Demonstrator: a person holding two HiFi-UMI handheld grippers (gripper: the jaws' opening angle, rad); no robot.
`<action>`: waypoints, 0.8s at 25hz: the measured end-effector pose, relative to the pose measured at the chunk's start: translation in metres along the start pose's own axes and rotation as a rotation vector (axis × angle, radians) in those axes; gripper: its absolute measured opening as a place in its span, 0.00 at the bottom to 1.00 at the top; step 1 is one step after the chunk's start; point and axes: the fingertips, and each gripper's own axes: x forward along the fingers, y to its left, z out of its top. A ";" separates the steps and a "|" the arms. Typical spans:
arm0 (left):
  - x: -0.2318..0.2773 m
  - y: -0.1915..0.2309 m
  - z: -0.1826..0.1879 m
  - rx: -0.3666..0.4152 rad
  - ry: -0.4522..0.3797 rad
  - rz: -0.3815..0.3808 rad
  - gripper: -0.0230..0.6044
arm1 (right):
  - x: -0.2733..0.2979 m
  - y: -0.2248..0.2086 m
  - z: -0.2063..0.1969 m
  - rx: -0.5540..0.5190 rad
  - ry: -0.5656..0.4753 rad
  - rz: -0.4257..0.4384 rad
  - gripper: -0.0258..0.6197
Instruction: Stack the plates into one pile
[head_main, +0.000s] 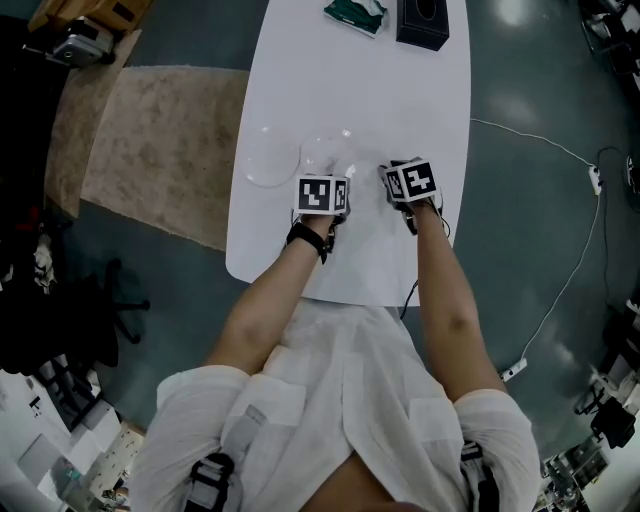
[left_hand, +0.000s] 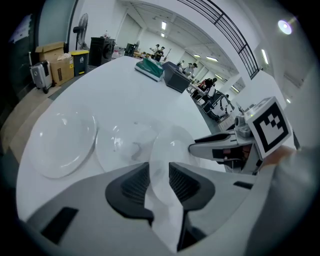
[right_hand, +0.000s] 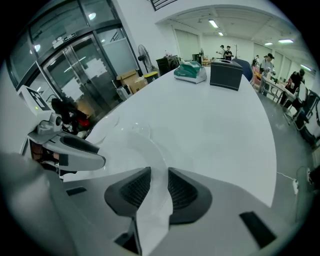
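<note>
Left gripper view: the left gripper (left_hand: 159, 181) pinches one rim of a clear plate (left_hand: 173, 144), and the right gripper (right_hand: 159, 186) clamps that plate's opposite rim. To its left, a second plate (left_hand: 120, 146) and a third plate (left_hand: 62, 142) lie side by side on the white table (left_hand: 125, 90).

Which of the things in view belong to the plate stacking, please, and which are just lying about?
Job: clear round plate in both grippers' jaws; clear round plate at far left; clear round plate in the middle; left gripper; right gripper; white table.
Lying about: green-and-white packet; black rectangular box; beige rug.
</note>
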 end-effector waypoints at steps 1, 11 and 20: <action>-0.002 0.002 0.003 -0.007 -0.005 0.001 0.23 | 0.000 0.002 0.004 -0.003 0.005 -0.005 0.24; -0.023 0.058 0.036 -0.078 -0.044 0.018 0.25 | 0.024 0.038 0.062 -0.072 0.017 -0.017 0.24; -0.024 0.078 0.045 -0.081 -0.058 -0.032 0.30 | 0.040 0.048 0.076 -0.071 0.008 -0.049 0.24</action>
